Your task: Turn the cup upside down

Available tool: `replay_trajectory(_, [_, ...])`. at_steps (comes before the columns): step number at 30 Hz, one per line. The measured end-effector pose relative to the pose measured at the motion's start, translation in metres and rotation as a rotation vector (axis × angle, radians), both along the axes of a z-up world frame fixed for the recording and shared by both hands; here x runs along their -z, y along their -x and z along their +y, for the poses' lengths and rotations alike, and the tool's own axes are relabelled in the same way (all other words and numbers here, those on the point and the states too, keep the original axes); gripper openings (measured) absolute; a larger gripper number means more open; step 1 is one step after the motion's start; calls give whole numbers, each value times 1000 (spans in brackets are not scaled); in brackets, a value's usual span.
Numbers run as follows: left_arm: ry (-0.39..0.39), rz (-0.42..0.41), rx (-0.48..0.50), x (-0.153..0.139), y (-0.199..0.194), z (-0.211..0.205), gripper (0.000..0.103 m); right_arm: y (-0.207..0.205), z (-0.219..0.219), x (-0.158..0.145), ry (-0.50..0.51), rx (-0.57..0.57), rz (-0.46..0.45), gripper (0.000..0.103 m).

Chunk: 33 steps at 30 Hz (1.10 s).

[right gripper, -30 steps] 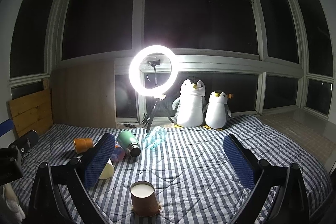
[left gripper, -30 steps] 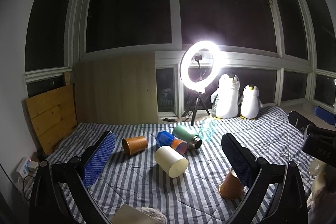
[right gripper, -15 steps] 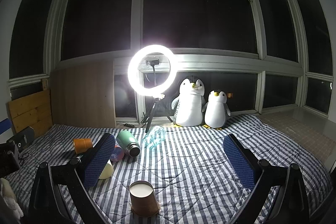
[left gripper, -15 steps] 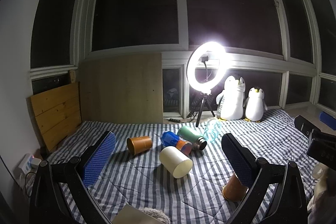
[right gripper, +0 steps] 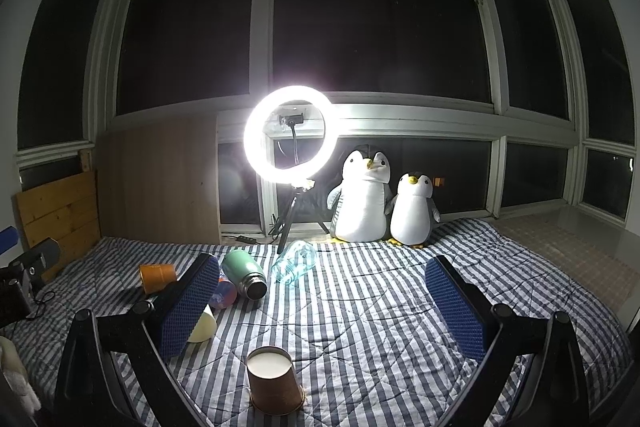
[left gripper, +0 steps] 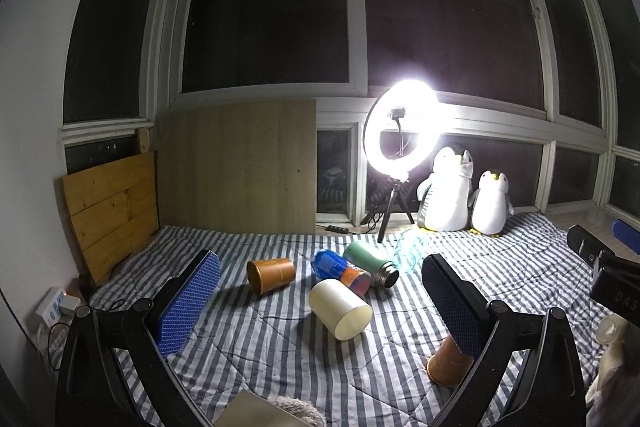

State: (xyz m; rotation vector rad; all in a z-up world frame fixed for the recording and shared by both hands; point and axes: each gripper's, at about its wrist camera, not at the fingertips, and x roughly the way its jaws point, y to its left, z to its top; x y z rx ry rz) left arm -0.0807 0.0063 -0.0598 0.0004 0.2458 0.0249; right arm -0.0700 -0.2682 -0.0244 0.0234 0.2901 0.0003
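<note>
A brown paper cup (right gripper: 274,379) stands upside down on the striped bedspread (right gripper: 380,307), its white base up, between and just below my right gripper (right gripper: 320,303), which is open and empty above it. In the left wrist view the same cup (left gripper: 446,367) is partly hidden behind the right finger. My left gripper (left gripper: 320,299) is open and empty, held above the bed. A cream cup (left gripper: 340,309) lies on its side ahead of it. An orange cup (left gripper: 271,275) lies on its side further back.
A blue bottle (left gripper: 338,267), a green flask (left gripper: 372,265) and a clear bottle (left gripper: 410,255) lie on the bed. A ring light on a tripod (left gripper: 400,155) and two plush penguins (left gripper: 464,199) stand at the back. Wooden boards (left gripper: 112,211) line the left.
The left wrist view has shifted: the cups and the light sit further right and lower in frame. The right gripper has barely moved above the upside-down cup. Both grippers stay open.
</note>
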Motion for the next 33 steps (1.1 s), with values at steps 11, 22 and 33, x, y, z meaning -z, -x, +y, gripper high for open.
replay_trajectory(11, [5, -8, -3, -3, 1, 3, 102, 0, 0, 0, 3, -2, -4, 102])
replay_trajectory(22, [3, -18, -9, -3, 2, 2, 102, 1, 1, 1, 1, -4, -4, 102])
replay_trajectory(33, [-2, -28, -10, -4, 4, 2, 102, 1, 3, 0, -3, -8, -2, 102])
